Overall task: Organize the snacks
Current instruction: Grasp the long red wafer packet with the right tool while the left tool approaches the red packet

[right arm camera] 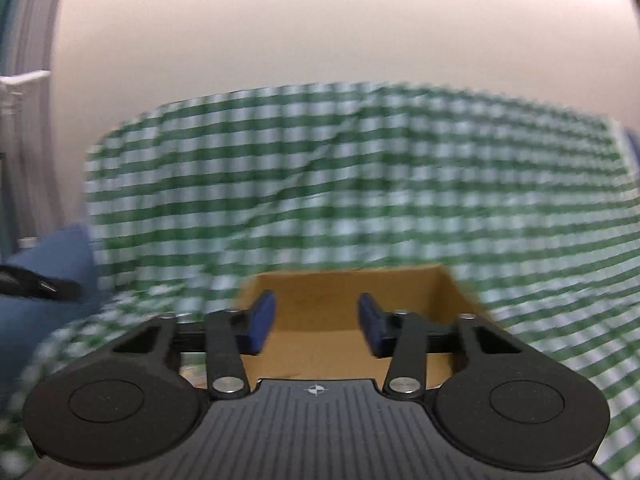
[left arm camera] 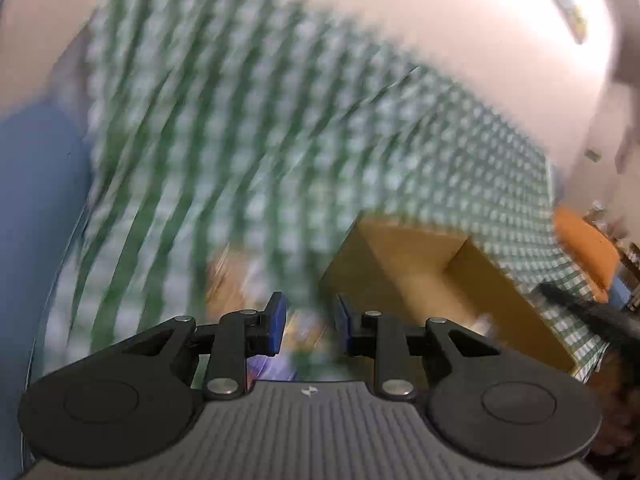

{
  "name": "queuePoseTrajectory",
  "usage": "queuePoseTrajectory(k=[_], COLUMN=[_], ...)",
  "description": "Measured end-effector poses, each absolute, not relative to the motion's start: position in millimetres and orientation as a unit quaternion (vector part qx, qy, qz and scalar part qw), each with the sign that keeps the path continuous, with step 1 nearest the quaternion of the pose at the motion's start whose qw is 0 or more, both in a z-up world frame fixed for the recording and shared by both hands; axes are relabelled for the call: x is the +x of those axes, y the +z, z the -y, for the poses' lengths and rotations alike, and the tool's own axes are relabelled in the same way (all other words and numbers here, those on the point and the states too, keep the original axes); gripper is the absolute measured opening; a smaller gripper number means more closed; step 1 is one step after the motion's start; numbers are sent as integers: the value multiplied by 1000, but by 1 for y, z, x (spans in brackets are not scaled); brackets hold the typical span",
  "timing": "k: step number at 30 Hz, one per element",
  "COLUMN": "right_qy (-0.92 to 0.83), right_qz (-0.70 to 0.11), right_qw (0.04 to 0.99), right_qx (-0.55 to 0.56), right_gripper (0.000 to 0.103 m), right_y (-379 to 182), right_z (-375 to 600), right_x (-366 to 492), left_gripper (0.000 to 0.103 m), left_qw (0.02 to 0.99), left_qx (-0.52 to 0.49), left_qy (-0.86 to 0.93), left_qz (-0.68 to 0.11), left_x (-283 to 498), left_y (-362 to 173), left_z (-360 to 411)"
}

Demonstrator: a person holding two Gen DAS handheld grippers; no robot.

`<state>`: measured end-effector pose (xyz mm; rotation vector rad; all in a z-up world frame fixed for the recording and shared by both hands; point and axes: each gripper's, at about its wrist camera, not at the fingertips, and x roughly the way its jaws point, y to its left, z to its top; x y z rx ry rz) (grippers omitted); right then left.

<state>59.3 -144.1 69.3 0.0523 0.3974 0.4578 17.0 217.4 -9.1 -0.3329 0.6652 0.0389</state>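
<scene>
The open cardboard box (right arm camera: 344, 312) sits on the checked worktop (right arm camera: 400, 184) directly ahead of the right gripper (right arm camera: 316, 324), jaws apart and empty. The left gripper (left arm camera: 308, 320), jaws narrowly apart over blurred snack packets (left arm camera: 280, 356), has the box to its right.

Left hand-held gripper (left arm camera: 309, 320) narrowly parted — right hand-held gripper (right arm camera: 316, 322) wider, empty.

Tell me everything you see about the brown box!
The cardboard box is plain brown, open at the top, with straight walls and a flat floor. It sits upright on the green-and-white checked cloth. The part of its floor that shows looks bare. In the left view it appears blurred, with a corner toward the camera. Nothing visibly touches it except the cloth.
</scene>
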Motion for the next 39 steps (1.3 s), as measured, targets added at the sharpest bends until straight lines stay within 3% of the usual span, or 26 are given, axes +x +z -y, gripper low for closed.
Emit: queuePoseTrajectory(k=[3, 14, 17, 20, 27, 35, 39], right_qy=[295, 455, 451, 453, 464, 457, 465], right_qz=[-212, -326, -358, -368, -384, -412, -405], right_qw=[931, 825, 811, 805, 786, 769, 766], right_qx=[30, -79, -104, -107, -137, -170, -182], right_gripper=[32, 35, 44, 62, 71, 72, 56], right_y=[65, 1, -16, -25, -44, -63, -63], right_z=[116, -3, -22, -30, -42, -47, -48], right_x=[35, -12, -9, -9, -13, -10, -14], left_gripper=[21, 21, 21, 21, 23, 25, 25], left_qw=[922, 887, 883, 878, 871, 864, 863], left_qx=[-191, -238, -242, -237, -229, -230, -228], left_qy=[40, 79, 77, 76, 78, 83, 82], left_qz=[-333, -387, -394, -409, -427, -441, -444], left_x=[12, 19, 21, 25, 32, 37, 39], left_y=[-17, -41, -44, -48, -56, -62, -62], left_z=[-239, -265, -264, -262, -260, -259, -257])
